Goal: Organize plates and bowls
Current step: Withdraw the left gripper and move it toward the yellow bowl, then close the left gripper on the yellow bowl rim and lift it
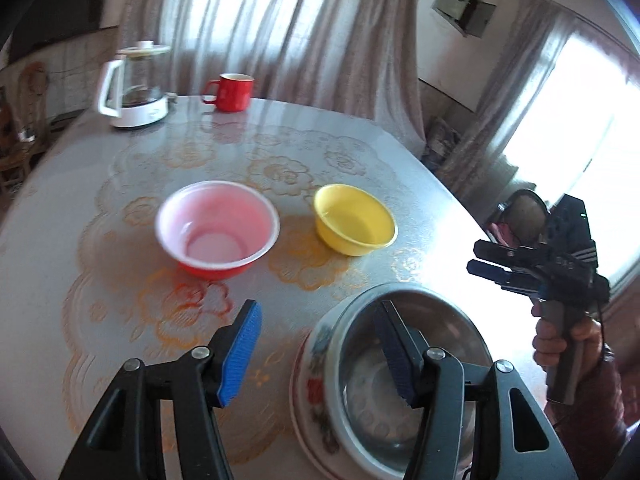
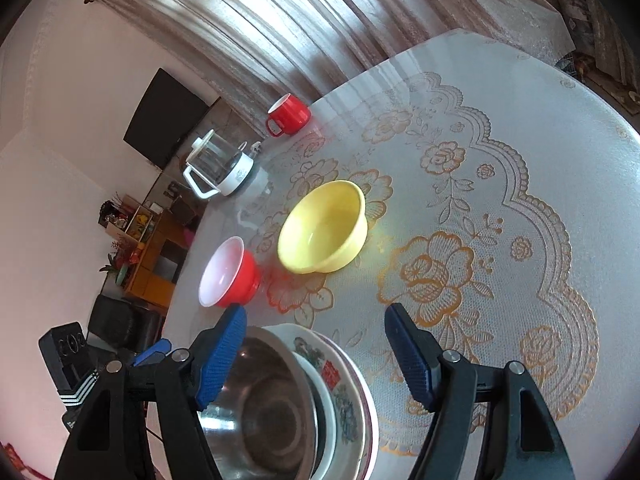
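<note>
Two grippers empty above the worktop, bowls partly stacked

Two loose bowls sit mid-worktop (image 1: 420, 184). Far left: kettle (image 1: 134, 84), then red mug (image 1: 230, 92). Red bowl (image 1: 216, 232) with pale inside stands just left of yellow bowl (image 1: 354, 220), apart, both upright. Left gripper (image 1: 320, 354) hangs with jaws apart, nothing between the pads. Under its right finger: steel bowl (image 1: 448, 316) nested in floral dishes (image 1: 316, 364). Right gripper (image 2: 316, 354), held by a hand (image 1: 568, 344), likewise spread and empty, above the stack's edge.
</note>
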Action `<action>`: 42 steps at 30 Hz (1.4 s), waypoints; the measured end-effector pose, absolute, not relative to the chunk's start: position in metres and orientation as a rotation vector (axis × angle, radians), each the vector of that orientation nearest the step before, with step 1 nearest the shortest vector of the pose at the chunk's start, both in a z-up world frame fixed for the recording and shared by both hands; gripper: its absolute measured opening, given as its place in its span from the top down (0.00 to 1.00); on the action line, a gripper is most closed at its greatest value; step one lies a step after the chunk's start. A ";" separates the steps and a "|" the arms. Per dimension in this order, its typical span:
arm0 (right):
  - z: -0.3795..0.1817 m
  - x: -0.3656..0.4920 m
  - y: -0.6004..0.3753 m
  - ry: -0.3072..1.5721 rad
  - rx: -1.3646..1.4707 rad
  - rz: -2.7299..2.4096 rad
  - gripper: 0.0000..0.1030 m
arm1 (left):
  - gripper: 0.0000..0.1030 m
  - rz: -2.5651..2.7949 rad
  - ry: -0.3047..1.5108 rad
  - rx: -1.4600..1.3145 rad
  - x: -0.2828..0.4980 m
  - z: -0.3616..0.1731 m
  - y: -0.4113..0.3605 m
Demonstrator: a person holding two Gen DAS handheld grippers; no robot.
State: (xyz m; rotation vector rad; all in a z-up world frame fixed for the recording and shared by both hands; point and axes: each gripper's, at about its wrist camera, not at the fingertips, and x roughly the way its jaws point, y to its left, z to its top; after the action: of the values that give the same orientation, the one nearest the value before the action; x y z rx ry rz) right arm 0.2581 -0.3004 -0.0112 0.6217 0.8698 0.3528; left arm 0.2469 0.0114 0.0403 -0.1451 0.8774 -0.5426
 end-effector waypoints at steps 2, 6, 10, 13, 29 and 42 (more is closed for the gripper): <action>-0.017 0.270 -0.303 0.888 0.634 0.374 0.38 | 0.48 -0.562 0.897 -0.156 0.263 0.040 0.005; -0.030 0.291 -0.307 0.915 0.632 0.379 0.58 | 0.50 -0.579 0.894 -0.160 0.289 0.043 -0.011; -0.037 0.311 -0.306 0.926 0.599 0.369 0.73 | 0.51 -0.601 0.890 -0.125 0.312 0.046 -0.033; -0.040 0.325 -0.302 0.935 0.590 0.375 0.74 | 0.56 -0.632 0.919 -0.100 0.332 0.043 -0.053; -0.060 0.358 -0.290 0.963 0.584 0.395 0.78 | 0.47 -0.629 1.092 -0.045 0.409 -0.003 -0.097; -0.059 0.351 -0.307 0.943 0.600 0.337 0.89 | 0.55 -0.735 1.100 0.021 0.399 -0.005 -0.105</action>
State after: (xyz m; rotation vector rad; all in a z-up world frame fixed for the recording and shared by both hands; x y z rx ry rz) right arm 0.3505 -0.3072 -0.0594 0.6005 0.9427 0.3369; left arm 0.3988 -0.1050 -0.0052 0.0208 1.1003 -0.7348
